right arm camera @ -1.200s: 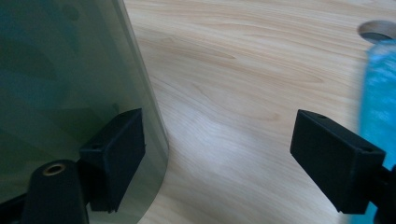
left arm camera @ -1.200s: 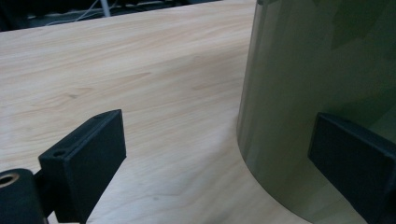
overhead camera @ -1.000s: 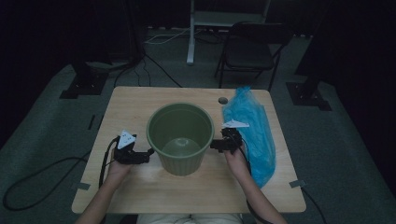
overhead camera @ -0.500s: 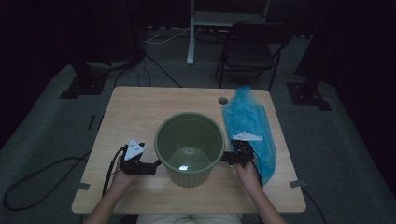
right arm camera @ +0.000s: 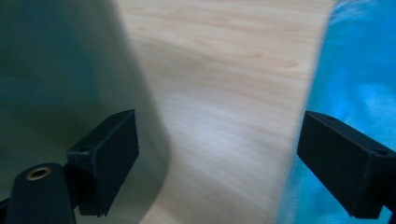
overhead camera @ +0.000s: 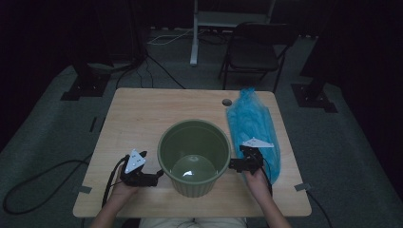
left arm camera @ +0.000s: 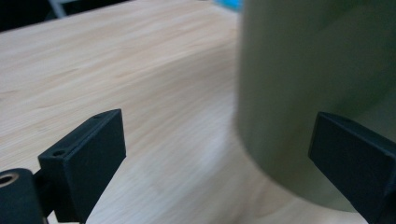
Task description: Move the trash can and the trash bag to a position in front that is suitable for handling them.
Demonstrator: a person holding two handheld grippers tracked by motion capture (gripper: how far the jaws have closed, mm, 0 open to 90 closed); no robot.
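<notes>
1. Centrally on the wooden bench (overhead camera: 142, 118), towards the person's edge, stands a green plastic bin (overhead camera: 194, 156), upright with its mouth open to the high view.
2. Left tool (overhead camera: 159, 175) sits just beside the bin's left wall near the base; in the left gripper view its two black jaws stand wide apart, with bare bench wood between them and the bin (left arm camera: 317, 93) wall in front of the right-hand jaw. Nothing is pinched, so it is released.
3. Right tool (overhead camera: 231, 165) sits just beside the bin's right wall. In the right gripper view its jaws are spread wide and have just been opening further; the bin (right arm camera: 60, 84) wall lies behind the left-hand jaw, a crumpled blue plastic bag (right arm camera: 355, 74) behind the right-hand one, and only bench (right arm camera: 224, 93) wood lies between them. It is released too.
4. That blue plastic bag (overhead camera: 249, 123) lies stretched along the bench's right side, from the cable hole (overhead camera: 227, 102) near the far edge down to the right hand (overhead camera: 259, 183).
5. Beyond the bench, on the grey floor, stands a dark folding chair (overhead camera: 254, 52).
</notes>
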